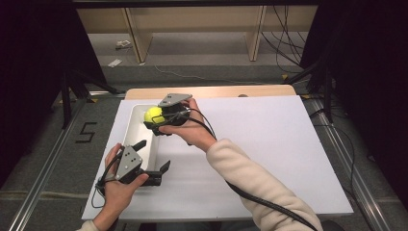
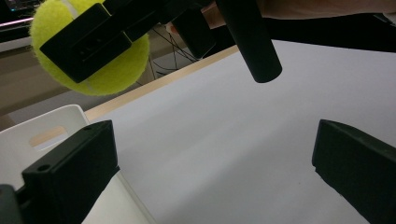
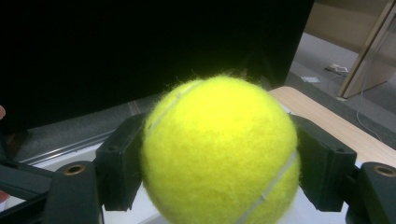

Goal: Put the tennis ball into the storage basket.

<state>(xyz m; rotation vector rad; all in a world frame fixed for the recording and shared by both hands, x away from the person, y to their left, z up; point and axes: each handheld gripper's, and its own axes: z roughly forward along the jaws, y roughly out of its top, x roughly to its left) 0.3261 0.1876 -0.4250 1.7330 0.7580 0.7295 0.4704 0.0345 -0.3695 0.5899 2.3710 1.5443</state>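
The person's right gripper (image 1: 155, 120) is clamping a fuzzy yellow-green tennis ball (image 1: 153, 114) between its two black jaws, holding it in the air above the far end of the long white plastic bin (image 1: 132, 126) that is sitting on the left side of the white table sheet (image 1: 269, 144). In the right gripper view the ball (image 3: 219, 151) is bulging well past the jaw pads on both sides, so the grip is looking snug. The left gripper (image 1: 153, 166) is waiting at the near end of the bin with its jaws spread wide and nothing between them, one jaw reaching over the bin's rim and the other over the sheet. My worry is bounce: if the ball is being let go from this height, I'd judge it could spring off the hard bin floor and roll away across the sheet. A release too far over could also catch the rim. The bin's floor beneath the ball is being hidden by the hand, and I can't tell how high above it the ball is hanging.
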